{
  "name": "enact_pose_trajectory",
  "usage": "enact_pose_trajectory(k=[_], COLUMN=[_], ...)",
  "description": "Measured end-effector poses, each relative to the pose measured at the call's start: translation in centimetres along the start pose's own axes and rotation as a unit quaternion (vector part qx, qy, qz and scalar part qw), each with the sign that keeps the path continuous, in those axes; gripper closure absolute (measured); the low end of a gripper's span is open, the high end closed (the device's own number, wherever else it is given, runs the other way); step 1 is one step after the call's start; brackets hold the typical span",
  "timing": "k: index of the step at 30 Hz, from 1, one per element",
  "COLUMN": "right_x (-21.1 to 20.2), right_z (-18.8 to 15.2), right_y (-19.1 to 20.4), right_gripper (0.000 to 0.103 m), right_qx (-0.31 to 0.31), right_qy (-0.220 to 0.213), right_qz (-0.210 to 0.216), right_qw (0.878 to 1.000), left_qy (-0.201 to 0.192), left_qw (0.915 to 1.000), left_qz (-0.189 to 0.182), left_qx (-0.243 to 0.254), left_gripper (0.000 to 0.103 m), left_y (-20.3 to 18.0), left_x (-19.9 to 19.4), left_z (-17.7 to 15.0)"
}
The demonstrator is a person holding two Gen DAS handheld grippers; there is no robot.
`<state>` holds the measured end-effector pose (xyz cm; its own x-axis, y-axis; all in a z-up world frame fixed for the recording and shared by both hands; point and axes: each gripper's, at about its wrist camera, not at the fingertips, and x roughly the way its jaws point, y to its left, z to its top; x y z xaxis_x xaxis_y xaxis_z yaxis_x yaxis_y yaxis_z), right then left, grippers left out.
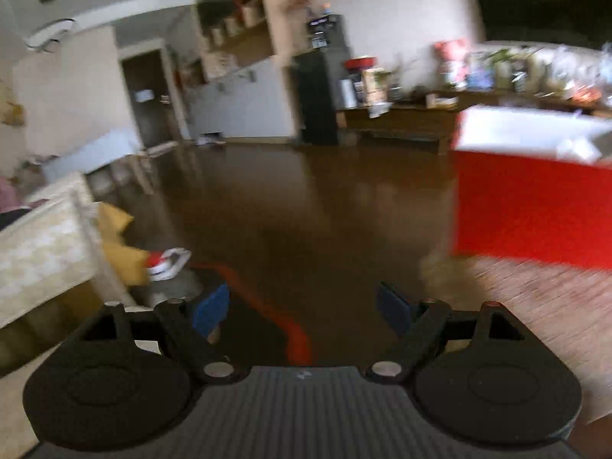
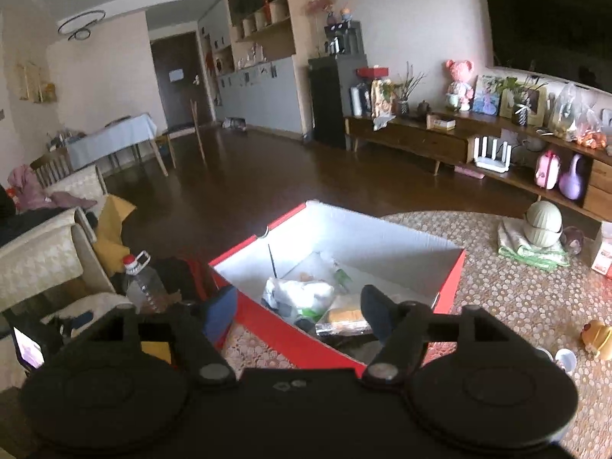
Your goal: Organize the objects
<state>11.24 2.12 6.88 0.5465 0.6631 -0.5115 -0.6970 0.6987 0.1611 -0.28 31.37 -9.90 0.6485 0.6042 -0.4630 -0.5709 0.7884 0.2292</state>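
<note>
Right hand-held gripper (image 2: 298, 308) spread wide w/ nothing between its fingers, one either side of the red box's near wall. Left hand-held gripper (image 1: 302, 304) also spread, empty, over dark floor; view blurred. Red box (image 2: 267, 325) sits on patterned tabletop (image 2: 516, 306), holding bags & packets. Further right on tabletop: yellow toy (image 2: 598, 338), then green bowl (image 2: 543, 223) on folded cloth.

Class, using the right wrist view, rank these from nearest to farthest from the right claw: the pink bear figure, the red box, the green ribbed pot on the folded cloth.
1. Red box: directly under the open right claw, on the patterned mat.
2. Green ribbed pot: farther right, on the mat's far edge.
3. Pink bear figure: farthest, on the TV console against the wall.
</note>
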Motion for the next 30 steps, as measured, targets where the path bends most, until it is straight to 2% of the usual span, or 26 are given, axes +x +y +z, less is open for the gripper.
enact_pose_trajectory(k=[2, 9, 16, 18, 23, 30], right_x=[-0.4, -0.3, 0.5, 0.6, 0.8, 0.8], right_z=[0.0, 0.4, 0.6, 0.6, 0.7, 0.9], right_y=[0.0, 0.5, 1.4, 1.4, 1.8, 1.7], right_gripper=[0.023, 0.022, 0.022, 0.022, 0.022, 0.022], right_qx=[0.006, -0.007, -0.018, -0.019, -0.024, -0.023], right_qy=[-0.009, -0.006, -0.005, -0.004, -0.003, -0.003], right_qz=[-0.005, -0.04, -0.048, -0.046, -0.044, -0.047], right_qw=[1.0, 0.999, 0.999, 0.999, 0.999, 0.999], left_qy=[0.002, 0.01, -0.008, -0.017, -0.016, -0.001], left_qw=[0.9994, 0.9949, 0.9863, 0.9833, 0.9802, 0.9823], left_qz=[0.033, 0.1, 0.159, 0.172, 0.188, 0.181], left_qx=[0.0, 0.013, 0.043, 0.055, 0.061, 0.047], left_gripper=[0.019, 0.019, 0.019, 0.015, 0.013, 0.013], left_y=[1.6, 5.0, 6.4, 6.6, 7.2, 8.1], left_x=[1.2, 4.8, 5.5, 5.4, 6.0, 7.0], left_z=[-1.6, -4.7, -5.5, -5.8, -5.8, -6.3])
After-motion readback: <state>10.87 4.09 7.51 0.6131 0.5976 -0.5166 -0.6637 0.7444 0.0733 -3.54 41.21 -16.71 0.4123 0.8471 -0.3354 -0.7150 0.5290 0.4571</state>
